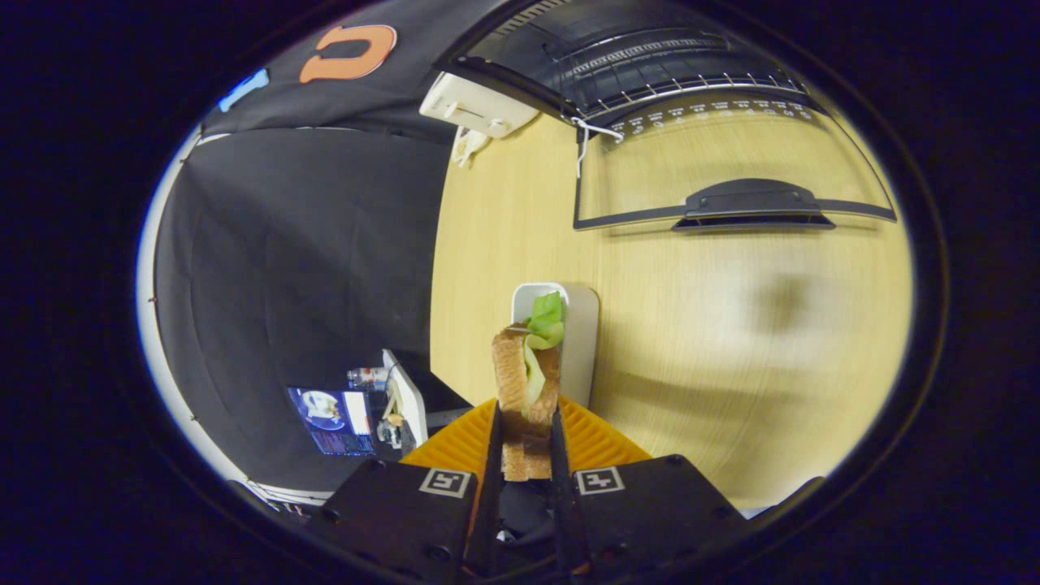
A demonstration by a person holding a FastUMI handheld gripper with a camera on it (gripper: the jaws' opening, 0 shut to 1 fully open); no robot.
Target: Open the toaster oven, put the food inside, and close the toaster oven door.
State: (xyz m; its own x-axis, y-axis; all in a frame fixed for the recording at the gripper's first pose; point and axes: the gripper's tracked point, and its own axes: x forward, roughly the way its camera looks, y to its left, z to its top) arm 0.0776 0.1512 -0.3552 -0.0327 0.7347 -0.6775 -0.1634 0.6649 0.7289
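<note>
My gripper (pixel 526 422) is shut on a sandwich (pixel 526 382), two slices of brown bread with green lettuce sticking out at its far end. Both fingers press on the bread's sides and hold it above the wooden table (pixel 731 325). Beyond it, a white plate (pixel 578 325) lies on the table, partly hidden by the sandwich. Farther ahead stands the toaster oven (pixel 634 57) with its glass door (pixel 731 171) folded down flat, the dark handle (pixel 751 205) facing me. The wire rack (pixel 691 89) shows inside the dark cavity.
A white box-like device (pixel 475 106) sits beside the oven's left corner. To the left, past the table's edge, black cloth hangs down and a lit screen (pixel 337 418) stands on the floor with small items nearby.
</note>
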